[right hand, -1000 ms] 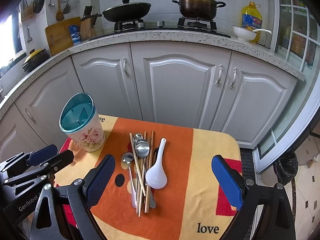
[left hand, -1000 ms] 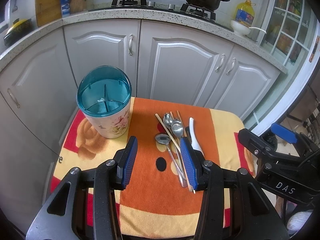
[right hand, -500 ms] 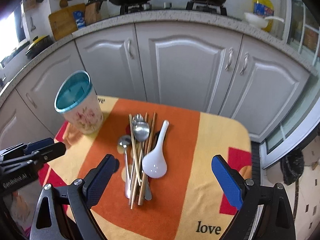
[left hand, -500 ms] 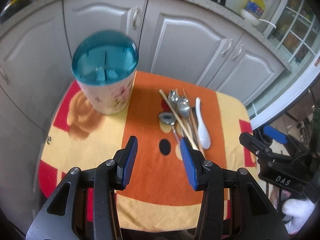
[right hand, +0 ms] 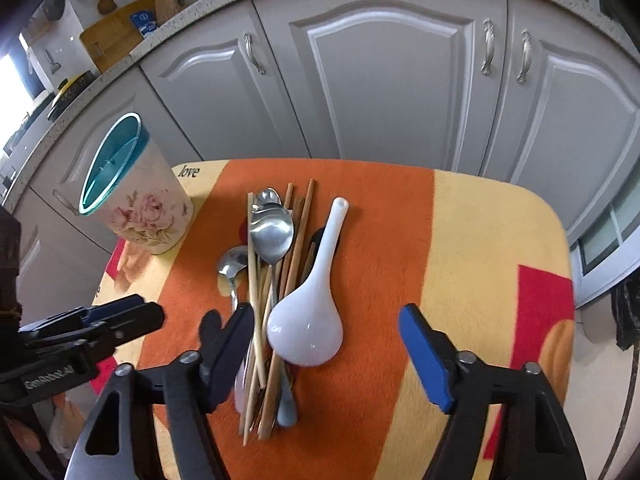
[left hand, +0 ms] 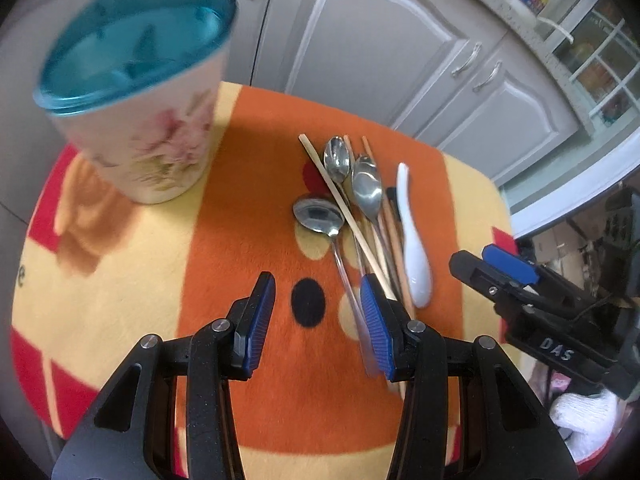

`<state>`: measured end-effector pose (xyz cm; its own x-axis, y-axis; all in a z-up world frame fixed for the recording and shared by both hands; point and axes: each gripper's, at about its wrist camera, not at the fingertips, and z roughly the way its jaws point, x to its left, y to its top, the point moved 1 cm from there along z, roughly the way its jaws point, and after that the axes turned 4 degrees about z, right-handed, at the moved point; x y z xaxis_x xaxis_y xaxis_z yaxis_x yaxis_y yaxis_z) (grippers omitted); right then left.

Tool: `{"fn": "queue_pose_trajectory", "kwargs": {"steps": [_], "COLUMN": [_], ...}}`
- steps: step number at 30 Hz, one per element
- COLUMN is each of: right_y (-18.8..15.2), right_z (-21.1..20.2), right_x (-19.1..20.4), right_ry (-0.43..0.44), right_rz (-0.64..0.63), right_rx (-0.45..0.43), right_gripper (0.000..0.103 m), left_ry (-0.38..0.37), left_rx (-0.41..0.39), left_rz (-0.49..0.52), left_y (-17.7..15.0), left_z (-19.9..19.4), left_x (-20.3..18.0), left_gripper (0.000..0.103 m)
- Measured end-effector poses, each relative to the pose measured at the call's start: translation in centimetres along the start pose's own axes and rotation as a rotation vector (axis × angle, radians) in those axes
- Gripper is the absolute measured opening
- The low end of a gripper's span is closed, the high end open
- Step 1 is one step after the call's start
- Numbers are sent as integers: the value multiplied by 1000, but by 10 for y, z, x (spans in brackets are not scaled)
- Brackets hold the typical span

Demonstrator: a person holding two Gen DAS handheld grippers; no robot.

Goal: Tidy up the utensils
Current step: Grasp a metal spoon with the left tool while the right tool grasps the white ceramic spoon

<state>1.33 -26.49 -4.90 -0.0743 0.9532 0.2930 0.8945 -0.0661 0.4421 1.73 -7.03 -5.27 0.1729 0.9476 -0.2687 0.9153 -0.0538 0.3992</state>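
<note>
A: Utensils — what do they look like & where?

B: One loose bundle on the orange stripe of the fleecy cloth (right hand: 400, 216), lying roughly parallel. A white ceramic soup spoon (right hand: 310, 320) w/ a fat glossy bowl and a small hole at the handle tip sits on the right side of the pile. Left of it, wooden chopsticks (right hand: 298, 236), some dark brown, some pale; one pale chopstick (left hand: 346, 212) lies diagonally across the metal handles.

A: Metal ones?

B: Three shiny steel spoons. A big oval spoon (right hand: 271, 236) overlaps a smaller spoon (right hand: 267, 198) behind it. A round-bowled spoon (left hand: 319, 214) lies at the pile's left edge, bowl up, thin handle.

A: Holder?

B: Utensil cup (right hand: 136, 204) stands upright at the cloth's far left corner, well apart from the pile. Cream body w/ pink rose print, translucent teal rim, dividers inside; blurred in the left view.

A: Grippers?

B: Left gripper (left hand: 318, 320) spread, nothing between its ribbed blue pads, hovering near the handle ends; its right pad (left hand: 374, 332) overlaps the steel handles in view, can't tell if touching. Right gripper (right hand: 324, 354) spread wide, straddling the near end of the pile around the ceramic spoon's bowl, holding nothing.

A: Backdrop?

B: Grey panelled cabinet doors (right hand: 384, 80) w/ metal handles.
</note>
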Motion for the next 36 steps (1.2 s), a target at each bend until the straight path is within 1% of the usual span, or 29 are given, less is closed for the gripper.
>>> {"fn": "queue_pose_trajectory", "kwargs": {"steps": [1,3,4,7,11,12,14,21,22,23,25,26,27,28,29,30,33,36], "right_y": [2,8,10,20,31,33,37,49,51,54,57,58,59,59,59,58,49,38], "right_z": [4,14,18,29,44,49,55,68,71,73,77,79,81,82,82,82,76,64], "right_x": [-2,-6,-8,-12,-16,-16,-20,-22,-20,-18,-13,-9,-6,-4,-3,-3,-9,-26], "right_ry": [10,24,27,43,52,56,62,65,53,41,25,18,13,6,4,3,-8,-10], "right_rz": [2,3,5,6,-1,-2,1,-4,-15,-28,-52,-73,-95,-118,-135,-148,-193,-172], "right_rx": [7,26,33,45,66,73,88,97,97,96,92,92,93,95,98,104,114,131], "right_gripper": [65,58,57,55,53,51,48,45,45,44,43,40,33,29,20,17,15,14], "left_ry": [4,11,15,8,8,6,2,7,8,9,3,-5,-13,-17,-17,-19,-30,-35], "left_rx": [7,17,24,37,48,55,66,64,63,64,65,63,62,65,68,70,76,77], "left_rz": [7,19,23,22,50,53,55,58,57,59,63,65,68,70,70,67,56,46], "left_y": [3,7,9,16,22,23,26,32,33,33,32,31,30,29,28,27,24,17], "left_z": [6,17,22,34,47,50,55,64,65,66,65,64,64,64,63,61,57,51], "left_x": [-1,-2,-2,-3,-9,-10,-12,-14,-14,-13,-11,-10,-9,-7,-5,-3,3,12], "left_gripper": [43,43,43,43,43,41,33,29,25,18,14,13,11,8,7,6,5,5]}}
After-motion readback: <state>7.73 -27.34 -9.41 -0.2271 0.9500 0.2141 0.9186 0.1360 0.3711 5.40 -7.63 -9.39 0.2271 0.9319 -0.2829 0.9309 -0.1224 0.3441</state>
